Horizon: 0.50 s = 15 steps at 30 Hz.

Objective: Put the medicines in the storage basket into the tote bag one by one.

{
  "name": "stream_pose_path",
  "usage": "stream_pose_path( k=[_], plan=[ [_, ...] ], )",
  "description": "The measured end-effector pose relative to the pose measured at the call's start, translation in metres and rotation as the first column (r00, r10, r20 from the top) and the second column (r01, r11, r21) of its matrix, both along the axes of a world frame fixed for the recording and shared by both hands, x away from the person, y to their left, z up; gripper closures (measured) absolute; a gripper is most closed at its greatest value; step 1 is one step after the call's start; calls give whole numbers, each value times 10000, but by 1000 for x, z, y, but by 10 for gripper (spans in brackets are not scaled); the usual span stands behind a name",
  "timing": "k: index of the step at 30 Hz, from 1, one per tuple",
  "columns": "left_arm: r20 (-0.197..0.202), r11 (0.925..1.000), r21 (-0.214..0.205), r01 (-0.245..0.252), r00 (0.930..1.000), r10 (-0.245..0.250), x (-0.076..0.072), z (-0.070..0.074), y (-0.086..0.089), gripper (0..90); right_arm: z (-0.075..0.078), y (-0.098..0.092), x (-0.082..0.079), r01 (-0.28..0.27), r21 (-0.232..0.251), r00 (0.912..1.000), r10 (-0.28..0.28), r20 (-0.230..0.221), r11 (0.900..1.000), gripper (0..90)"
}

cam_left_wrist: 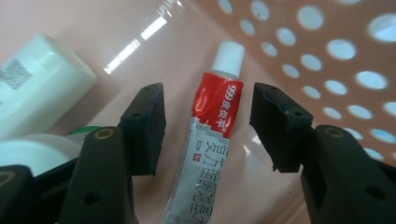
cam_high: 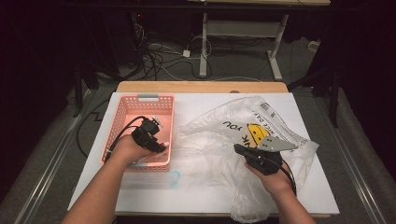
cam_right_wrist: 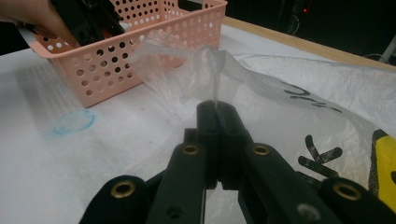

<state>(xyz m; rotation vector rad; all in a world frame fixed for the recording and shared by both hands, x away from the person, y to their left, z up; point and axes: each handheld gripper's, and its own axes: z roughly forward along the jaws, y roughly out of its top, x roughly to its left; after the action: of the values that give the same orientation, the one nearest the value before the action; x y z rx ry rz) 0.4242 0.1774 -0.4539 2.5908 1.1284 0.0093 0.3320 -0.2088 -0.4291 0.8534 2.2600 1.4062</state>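
A crimped metal ointment tube, red and silver with "999" and Chinese print and a ribbed white cap, lies on the glossy floor of the perforated pink plastic basket. The left gripper hangs over it, fingers spread either side without touching. A smooth white bottle lies beside it. On the white desk, the right gripper pinches the thin crinkled plastic bag, fingers pressed together; "YOU" and a yellow smiley show.
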Motion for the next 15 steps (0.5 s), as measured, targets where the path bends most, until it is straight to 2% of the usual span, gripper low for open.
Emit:
stream_pose_path(
  k=[3,6,8,11,15],
  plan=[
    [-106,9991,413,39,9999,-34,1,-6,-5,444,0,0,0,27,8,10000,-27,-26,10000,900],
    [-44,9992,394,62,10000,-61,0,-6,-6,481,0,-1,-1,25,9,10000,-25,3,10000,900],
    [-37,9991,406,141,9999,-140,0,-5,-6,571,0,0,-1,-3,-20,10000,3,-5,10000,900],
    [-67,9995,308,-28,10000,30,1,-6,-5,647,1,0,-1,-4,-11,10000,4,28,10000,900],
    [107,9996,293,-45,9999,42,1,-6,-5,664,1,0,-1,-10,-13,10000,10,36,10000,900]
  ],
)
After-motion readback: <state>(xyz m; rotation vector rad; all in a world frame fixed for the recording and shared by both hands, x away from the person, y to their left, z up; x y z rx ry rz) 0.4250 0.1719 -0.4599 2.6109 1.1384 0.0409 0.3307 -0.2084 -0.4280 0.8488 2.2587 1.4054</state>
